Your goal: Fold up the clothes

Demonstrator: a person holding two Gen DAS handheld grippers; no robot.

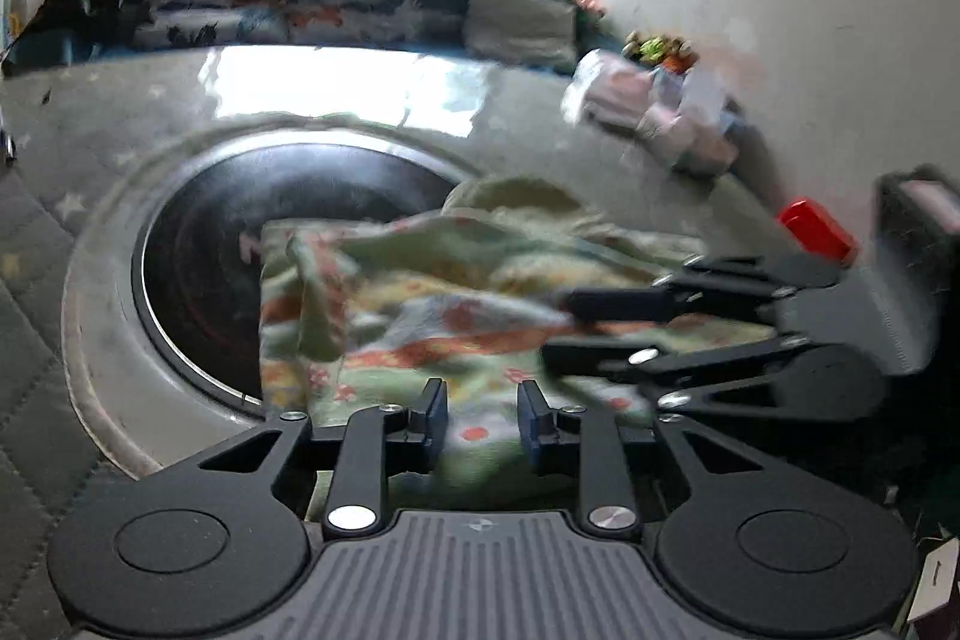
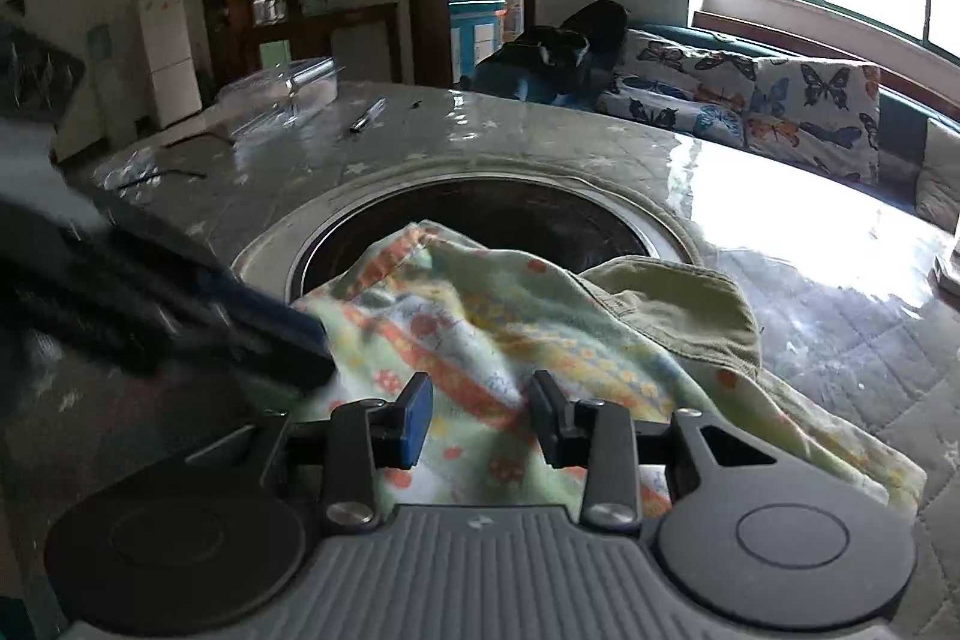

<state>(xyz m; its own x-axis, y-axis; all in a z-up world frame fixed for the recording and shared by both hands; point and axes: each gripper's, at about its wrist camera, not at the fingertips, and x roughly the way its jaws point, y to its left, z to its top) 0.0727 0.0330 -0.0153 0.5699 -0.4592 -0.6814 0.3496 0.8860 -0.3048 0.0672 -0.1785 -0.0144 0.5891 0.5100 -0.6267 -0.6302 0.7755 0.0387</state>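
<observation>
Both part-open, left fingers (image 1: 435,418) and right fingers (image 2: 417,412) astride flowered cloth (image 2: 480,316), cap (image 2: 678,304) behind.

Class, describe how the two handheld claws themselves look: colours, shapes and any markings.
Both match. The left claw and right claw have black linkage arms with silver rivets, blue pads on the fingers, two round black discs, and a grey ribbed body bearing a small emblem. No cables or sleeves show.
</observation>
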